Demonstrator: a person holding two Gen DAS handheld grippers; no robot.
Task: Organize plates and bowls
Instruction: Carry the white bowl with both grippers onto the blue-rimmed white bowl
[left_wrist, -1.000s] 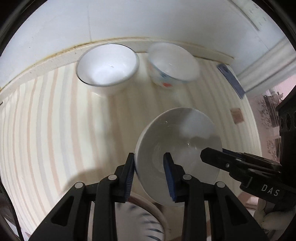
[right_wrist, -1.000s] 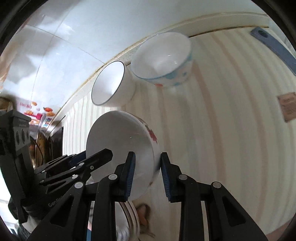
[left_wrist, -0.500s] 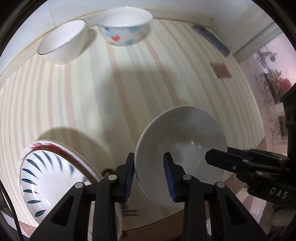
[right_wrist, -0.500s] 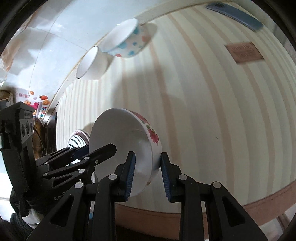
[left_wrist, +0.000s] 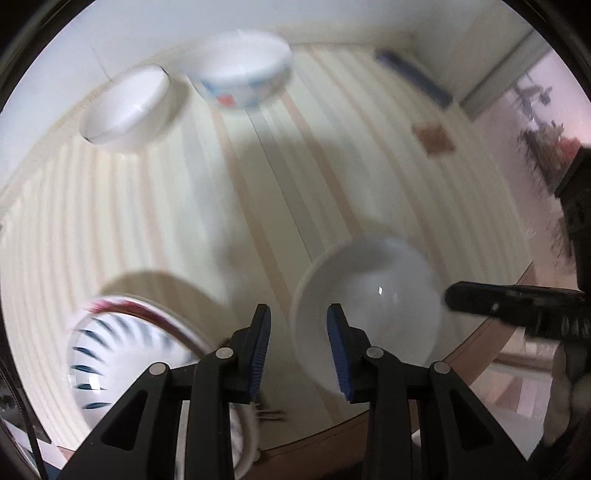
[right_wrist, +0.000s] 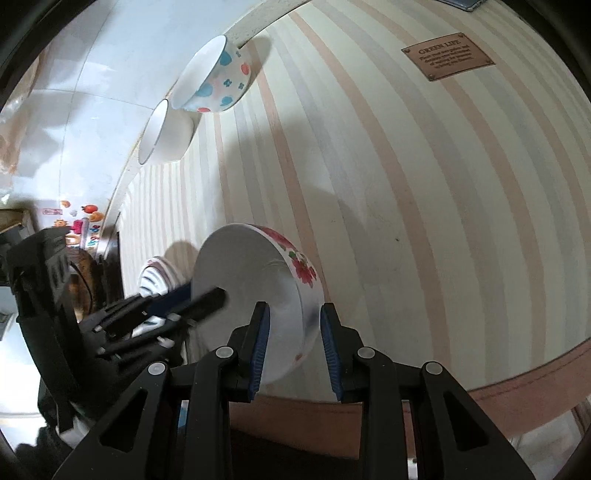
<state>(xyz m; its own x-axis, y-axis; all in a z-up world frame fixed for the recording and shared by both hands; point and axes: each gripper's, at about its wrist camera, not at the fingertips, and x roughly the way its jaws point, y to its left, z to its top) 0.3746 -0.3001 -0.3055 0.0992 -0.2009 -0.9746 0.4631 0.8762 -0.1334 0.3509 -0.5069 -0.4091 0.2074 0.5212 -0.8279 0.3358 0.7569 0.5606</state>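
A: What do the left tongs (left_wrist: 298, 345) hold?

B: They are clenched on the near rim of a white bowl with red flowers on its outside (left_wrist: 369, 299), one blue pad inside the wall and one outside. The view is blurred, but the rim clearly runs between the pads.

A: And the right tongs (right_wrist: 294, 345)?

B: Clenched on the same flowered bowl (right_wrist: 258, 291), gripping its wall from the opposite side. In the right wrist view the bowl sits tilted at lower centre, its white inside facing left. The left tongs reach in from the lower left there, and in the left wrist view the right tongs enter from the right edge.

A: Where is that bowl relative to the surface?

B: Above the striped surface (right_wrist: 424, 206), near its brown front edge.

A: What else lies around?

B: A plate with dark blue strokes and a red rim (left_wrist: 122, 350) at the lower left of the left view. Two bowls stand side by side by the wall at upper left: a plain white bowl with a dark rim (left_wrist: 127, 109) and a bowl with blue and red spots (left_wrist: 242, 75). A brown label (right_wrist: 447, 55) sits on the surface at the upper right of the right view.
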